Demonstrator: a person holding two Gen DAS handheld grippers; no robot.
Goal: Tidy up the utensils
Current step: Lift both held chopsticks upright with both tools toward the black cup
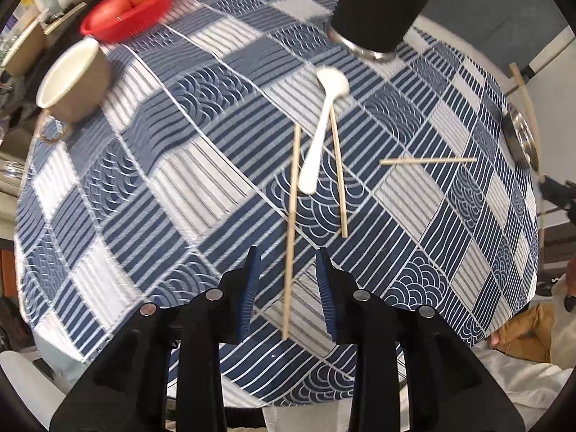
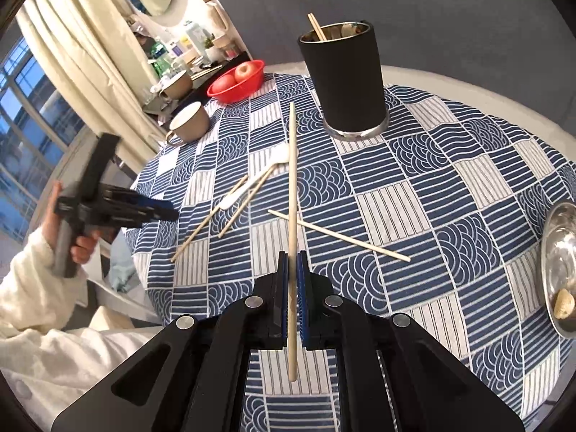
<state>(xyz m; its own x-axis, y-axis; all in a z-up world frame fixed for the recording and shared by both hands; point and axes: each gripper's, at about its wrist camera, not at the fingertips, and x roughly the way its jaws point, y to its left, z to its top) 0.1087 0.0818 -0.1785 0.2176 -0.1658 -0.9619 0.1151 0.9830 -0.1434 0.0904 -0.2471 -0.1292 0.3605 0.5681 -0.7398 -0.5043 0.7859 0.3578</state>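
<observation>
My left gripper [image 1: 287, 252] points down at the patterned tablecloth, open, with a wooden chopstick [image 1: 292, 198] lying on the cloth between its fingers, untouched by either pad. Beyond it a white spoon [image 1: 324, 126] rests beside a second chopstick [image 1: 338, 176], and a third [image 1: 428, 160] lies to the right. My right gripper [image 2: 292, 255] is shut on another chopstick [image 2: 292, 180], held above the table and pointing towards the black cup [image 2: 342, 79], which has a chopstick [image 2: 316, 27] standing in it. In the right wrist view a hand holds the left gripper [image 2: 169, 212] at the left.
A red bowl of apples [image 2: 235, 81] and a beige mug [image 2: 189, 122] stand at the table's far left. At the right edge sits a metal dish [image 2: 558, 252]. A loose chopstick [image 2: 338, 235] lies mid-table. The round table's rim curves close on the left.
</observation>
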